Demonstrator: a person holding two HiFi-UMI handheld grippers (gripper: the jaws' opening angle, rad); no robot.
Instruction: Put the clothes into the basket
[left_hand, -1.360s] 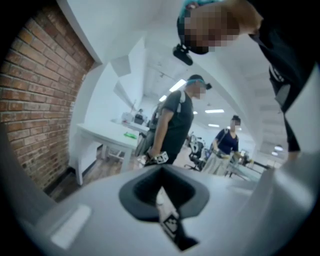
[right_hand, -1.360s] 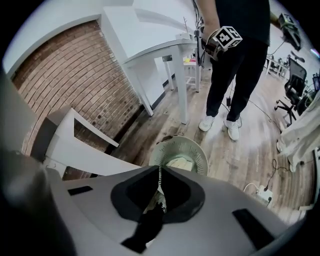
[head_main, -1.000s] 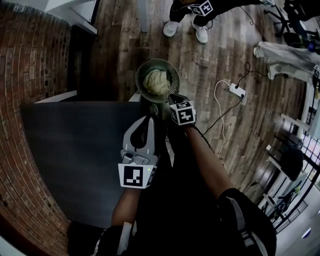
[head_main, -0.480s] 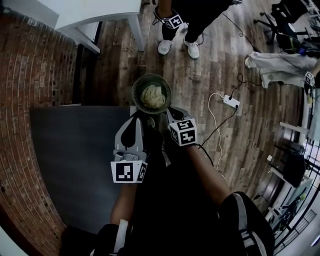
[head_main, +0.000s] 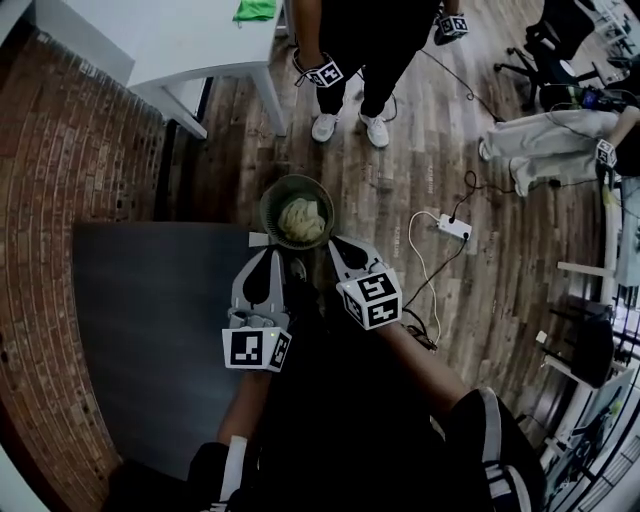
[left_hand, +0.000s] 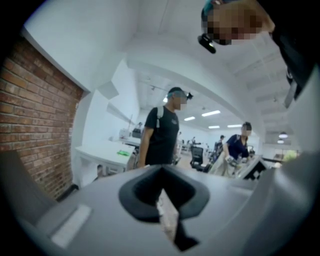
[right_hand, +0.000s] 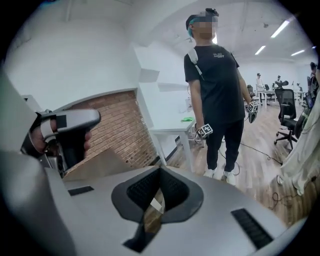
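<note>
Left gripper (head_main: 268, 262) and right gripper (head_main: 340, 250), fingers (left_hand: 90, 200) pressed together and empty, hover with the basket (head_main: 264, 205) of clothes (head_main: 302, 218) at twelve o'clock.

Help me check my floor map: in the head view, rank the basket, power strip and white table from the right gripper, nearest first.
1. Basket, just ahead of the right gripper.
2. Power strip, on the floor to its right.
3. White table, far off at upper left.
</note>
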